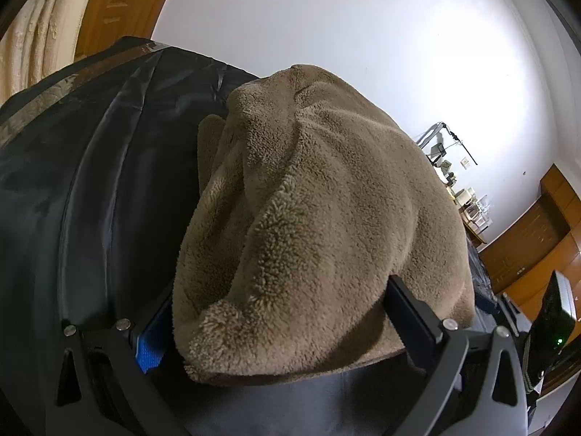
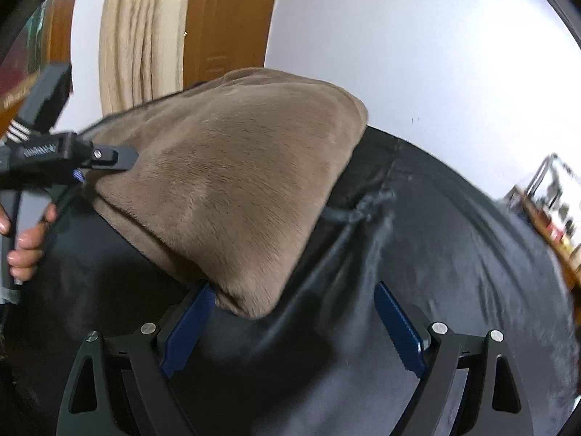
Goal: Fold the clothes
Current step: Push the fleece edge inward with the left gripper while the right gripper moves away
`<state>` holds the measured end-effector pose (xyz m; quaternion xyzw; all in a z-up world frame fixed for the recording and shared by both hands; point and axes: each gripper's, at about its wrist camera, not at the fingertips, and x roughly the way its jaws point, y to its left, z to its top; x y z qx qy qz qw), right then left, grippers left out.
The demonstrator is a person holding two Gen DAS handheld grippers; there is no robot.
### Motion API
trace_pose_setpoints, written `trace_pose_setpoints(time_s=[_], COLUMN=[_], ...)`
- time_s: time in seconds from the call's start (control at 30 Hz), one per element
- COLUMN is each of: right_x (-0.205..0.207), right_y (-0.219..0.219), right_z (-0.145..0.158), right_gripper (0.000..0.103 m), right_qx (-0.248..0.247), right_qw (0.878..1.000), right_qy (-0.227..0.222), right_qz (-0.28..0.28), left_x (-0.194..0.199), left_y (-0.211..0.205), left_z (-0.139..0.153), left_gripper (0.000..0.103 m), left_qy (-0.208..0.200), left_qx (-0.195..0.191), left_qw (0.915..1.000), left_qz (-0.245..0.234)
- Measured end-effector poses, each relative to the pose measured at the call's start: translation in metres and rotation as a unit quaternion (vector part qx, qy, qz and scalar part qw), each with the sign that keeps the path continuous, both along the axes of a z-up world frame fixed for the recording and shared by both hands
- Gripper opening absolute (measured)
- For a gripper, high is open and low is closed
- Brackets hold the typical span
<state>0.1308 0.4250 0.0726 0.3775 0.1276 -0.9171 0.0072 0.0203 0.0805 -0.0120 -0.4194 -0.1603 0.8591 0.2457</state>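
Note:
A brown fleece garment (image 1: 319,196) lies bunched on a black sheet (image 1: 90,181). In the left wrist view my left gripper (image 1: 281,290) is open, its fingers wide apart on either side of the garment's near end. In the right wrist view the same garment (image 2: 232,174) looks like a smooth folded wedge on the black sheet (image 2: 454,254). My right gripper (image 2: 293,287) is open. The garment's near corner sits just inside its left blue pad (image 2: 189,327), and only sheet lies before the right pad. The left gripper (image 2: 109,165) reaches the garment's left edge, held by a hand (image 2: 25,247).
A cream curtain (image 2: 141,36) and a wooden panel (image 2: 232,14) stand behind the sheet against a white wall. A cluttered shelf (image 1: 461,189) and wooden cabinets (image 1: 537,232) lie to the right. A black device with a green light (image 1: 555,316) is at the right edge.

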Motion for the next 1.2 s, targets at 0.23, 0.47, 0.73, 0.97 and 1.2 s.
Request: trace_pose_setpoints(time_s=[0.23, 0.47, 0.73, 0.97, 1.2], right_x=[0.003, 0.005, 0.030, 0.009, -0.038], right_y=[0.027, 0.023, 0.014, -0.007, -0.057], right_z=[0.004, 0.001, 0.030, 0.062, 0.075], right_gripper=[0.091, 0.091, 0.092, 0.093, 0.093], right_qx=[-0.006, 0.015, -0.003, -0.037, -0.048], right_qw=[0.996, 0.996, 0.999, 0.993, 0.991], right_qy=[0.025, 0.016, 0.042, 0.110, 0.125], right_qz=[-0.084, -0.083, -0.034, -0.026, 0.010], left_x=[0.000, -0.002, -0.007, -0.004, -0.010], left_y=[0.012, 0.010, -0.013, -0.046, -0.072], left_z=[-0.002, -0.002, -0.005, 0.002, -0.006], left_gripper=[0.103, 0.103, 0.103, 0.103, 0.103], left_qy=[0.010, 0.009, -0.009, 0.012, -0.008], left_qx=[-0.064, -0.059, 0.009, 0.043, 0.067], left_qw=[0.9979, 0.9982, 0.9999, 0.9965, 0.9903], left_qz=[-0.002, -0.005, 0.003, 0.071, 0.122])
